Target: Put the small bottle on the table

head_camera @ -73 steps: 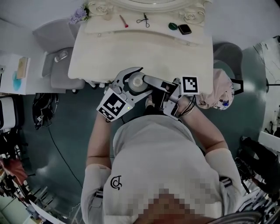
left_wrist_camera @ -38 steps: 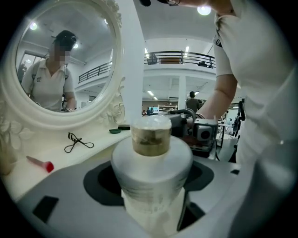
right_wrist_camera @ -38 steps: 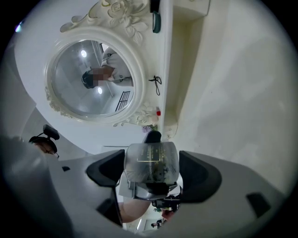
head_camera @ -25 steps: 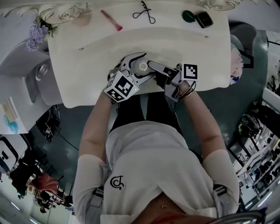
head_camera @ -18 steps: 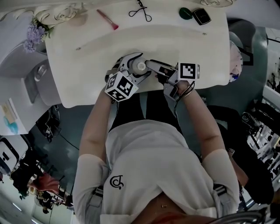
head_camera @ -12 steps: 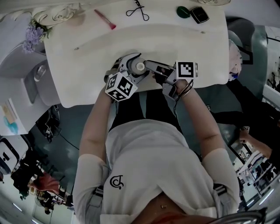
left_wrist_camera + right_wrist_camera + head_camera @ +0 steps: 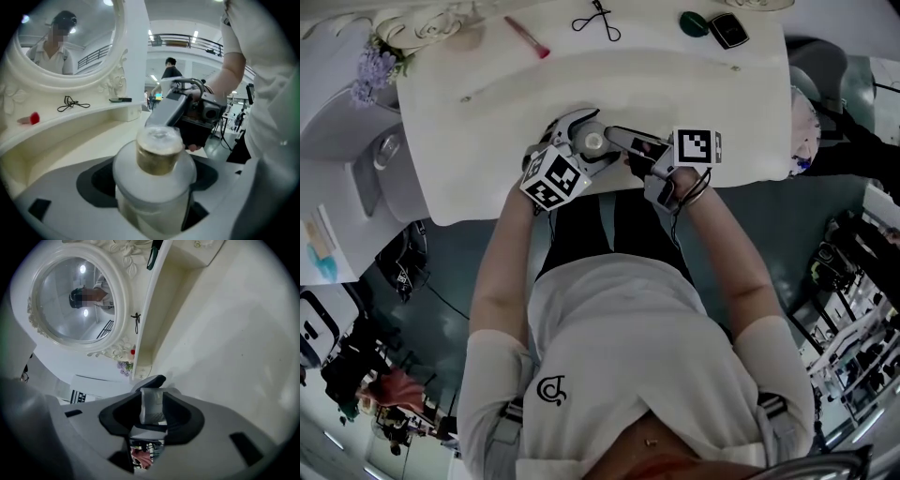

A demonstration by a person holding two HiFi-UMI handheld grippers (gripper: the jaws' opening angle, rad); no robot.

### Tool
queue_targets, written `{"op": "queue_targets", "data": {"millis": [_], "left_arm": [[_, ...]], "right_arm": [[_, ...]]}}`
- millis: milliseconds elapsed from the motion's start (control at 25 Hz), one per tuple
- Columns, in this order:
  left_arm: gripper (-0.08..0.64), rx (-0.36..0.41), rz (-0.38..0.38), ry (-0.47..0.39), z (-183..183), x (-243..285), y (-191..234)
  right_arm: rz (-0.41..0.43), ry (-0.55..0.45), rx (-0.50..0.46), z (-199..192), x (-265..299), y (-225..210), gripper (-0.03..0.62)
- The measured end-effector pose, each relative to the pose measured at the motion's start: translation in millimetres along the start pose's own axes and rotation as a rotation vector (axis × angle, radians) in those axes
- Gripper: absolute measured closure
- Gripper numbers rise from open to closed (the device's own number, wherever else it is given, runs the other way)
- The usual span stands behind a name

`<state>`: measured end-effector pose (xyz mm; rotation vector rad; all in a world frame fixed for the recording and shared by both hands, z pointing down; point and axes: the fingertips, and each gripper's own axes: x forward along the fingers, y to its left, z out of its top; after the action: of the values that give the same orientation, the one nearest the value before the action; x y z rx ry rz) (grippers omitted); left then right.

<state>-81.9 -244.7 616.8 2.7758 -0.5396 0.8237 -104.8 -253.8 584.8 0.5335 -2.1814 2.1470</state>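
The small frosted bottle stands upright near the front edge of the cream dressing table. It has a gold cap. My left gripper reaches round the bottle's body. Its jaws have just been opening, and dark gaps show on both sides of the glass. My right gripper comes in from the right, level with the bottle's top. Its jaws closed within the last second and now pinch a pale, cap-sized piece. The right gripper's housing shows behind the cap.
Along the table's back lie a pink brush, an eyelash curler, a green item and a black compact. An oval mirror rises behind. Purple flowers sit far left. The table's front edge runs just below both grippers.
Three seconds ago both grippers held the bottle in front of the table's edge; now they are over the tabletop. Within the last second the right gripper's jaws have narrowed at the bottle's top.
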Motion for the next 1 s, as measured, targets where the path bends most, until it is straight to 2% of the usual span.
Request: {"op": "queue_targets", "data": {"millis": [40,160,240,400,480,600,640,720,880,960,1000], "left_arm": [[0.143,-0.02,0.008,-0.019,3,-2,2],[0.121,-0.031,0.037,-0.045,12,-12,4],[0.121,-0.037,0.056,-0.062,19,-21,3],[0.123,-0.019,0.131,-0.107,40,-52,5],[0.124,-0.018,0.16,-0.158,57,-69,5],[0.139,-0.037,0.203,-0.246,82,-92,5],[0.176,-0.041,0.228,-0.264,87,-99,6],[0.32,-0.051,0.288,-0.293,97,-112,9],[0.419,-0.084,0.391,-0.355,116,-137,20],[0.513,-0.074,0.462,-0.37,126,-153,30],[0.532,-0.065,0.502,-0.379,132,-162,35]], "right_arm": [[-0.019,-0.001,-0.002,0,-1,-2,0.445],[-0.057,-0.001,-0.042,0,-5,-2,0.465],[-0.047,-0.014,-0.068,2,-7,7,0.467],[-0.001,-0.078,-0.125,11,-18,39,0.526],[-0.056,-0.094,-0.253,17,-29,47,0.574],[-0.133,-0.097,-0.462,21,-42,59,0.584],[-0.137,-0.097,-0.505,20,-45,66,0.584],[-0.135,-0.107,-0.568,18,-49,81,0.584],[-0.132,-0.152,-0.69,22,-56,112,0.584],[-0.129,-0.176,-0.764,28,-60,131,0.584],[-0.127,-0.191,-0.804,31,-62,140,0.584]]}}
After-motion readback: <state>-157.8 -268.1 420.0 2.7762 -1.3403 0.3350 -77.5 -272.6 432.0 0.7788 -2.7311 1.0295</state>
